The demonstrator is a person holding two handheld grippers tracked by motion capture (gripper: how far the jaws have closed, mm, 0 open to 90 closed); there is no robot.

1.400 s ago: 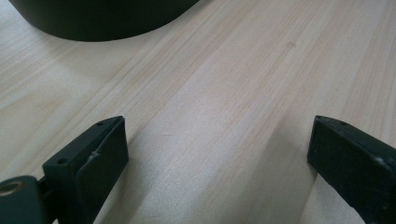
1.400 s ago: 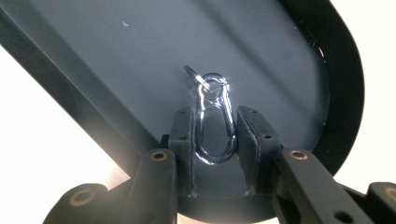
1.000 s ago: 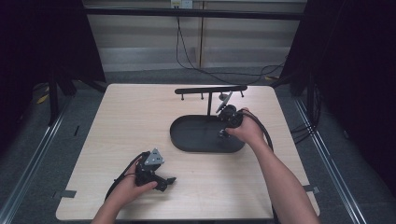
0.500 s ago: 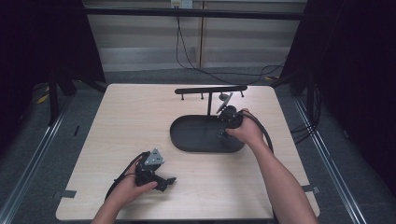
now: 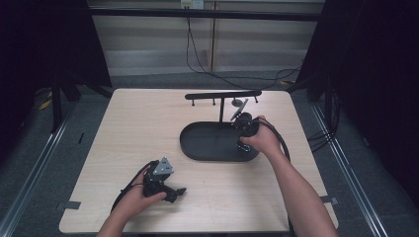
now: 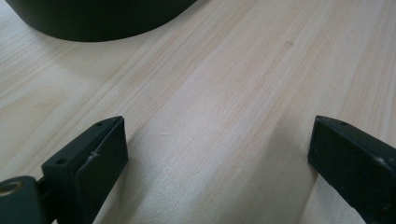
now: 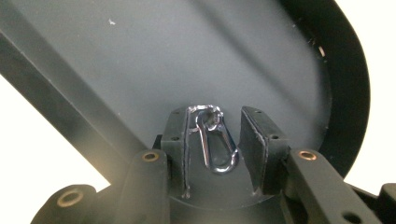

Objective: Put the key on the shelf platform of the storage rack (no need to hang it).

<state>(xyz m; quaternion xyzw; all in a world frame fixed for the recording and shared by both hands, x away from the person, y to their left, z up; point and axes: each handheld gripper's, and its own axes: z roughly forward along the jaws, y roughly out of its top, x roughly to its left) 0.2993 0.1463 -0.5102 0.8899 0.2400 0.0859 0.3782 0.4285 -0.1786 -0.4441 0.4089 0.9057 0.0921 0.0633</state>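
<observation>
1. Nothing has visibly moved since the earlier high-view frames: both forearms, both tools and the stand sit where they were
2. On the right, the hand-held gripper (image 5: pixel 243 132) is held low over the black oval tray (image 5: pixel 197 148), near its right end, beside the upright post of the T-shaped stand (image 5: pixel 222 95)
3. In the right gripper view a small silver carabiner clip (image 7: pixel 214 139) lies flat on the tray floor between the jaws; the jaws stand a little apart either side of it, the left one touching or nearly touching it, and I cannot tell whether they already pinch it
4. On the left, the hand-held gripper (image 5: pixel 170 191) rests on the worktop (image 5: pixel 133 123) near the front edge, well apart from the tray, with its jaws wide apart and nothing between them
5. By my judgement the work is at an early stage: the clip is reached but not lifted; closing on it, raising it and probably hanging it on one of the pegs under the crossbar are left
6. Bare pale wood forms the worktop; around it are a grey floor, dark curtains at both sides, a light wall behind and cables (image 5: pixel 207 59) trailing down it
</observation>
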